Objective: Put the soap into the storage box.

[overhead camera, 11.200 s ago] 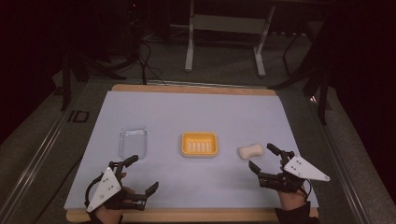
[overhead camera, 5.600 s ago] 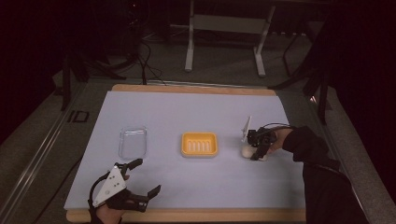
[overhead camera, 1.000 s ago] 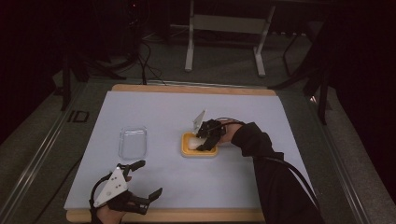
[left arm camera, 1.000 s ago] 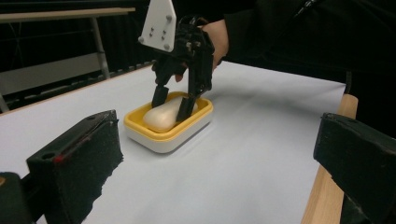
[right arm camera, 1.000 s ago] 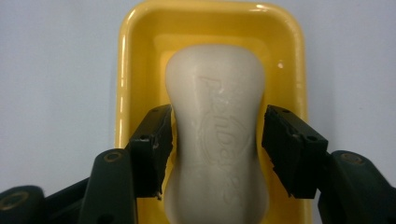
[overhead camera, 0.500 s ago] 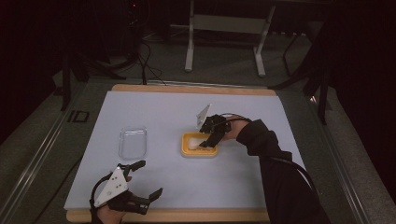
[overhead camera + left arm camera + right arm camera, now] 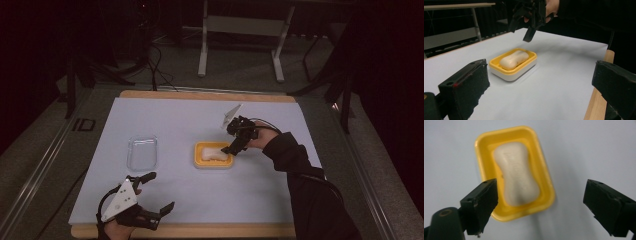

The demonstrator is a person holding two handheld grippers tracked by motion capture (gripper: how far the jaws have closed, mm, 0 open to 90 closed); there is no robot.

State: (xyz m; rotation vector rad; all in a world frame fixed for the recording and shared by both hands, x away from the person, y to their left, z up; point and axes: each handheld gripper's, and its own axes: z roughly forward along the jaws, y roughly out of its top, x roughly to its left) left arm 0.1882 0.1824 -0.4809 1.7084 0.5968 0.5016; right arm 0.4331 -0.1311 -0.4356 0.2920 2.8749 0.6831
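The right claw (image 7: 235, 146) hangs above the yellow soap dish (image 7: 199, 159), its jaws having just spread wide with nothing between them. The soap bar (image 7: 215, 154) lies in the dish, mid-surface. The left claw (image 7: 152, 192) rests open, empty, near the front edge.

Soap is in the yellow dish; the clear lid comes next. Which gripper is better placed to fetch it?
Left, probably. The left gripper sits open just below the clear lid. The right gripper, jaws just opened, hangs over the soap in the yellow dish, farther away.
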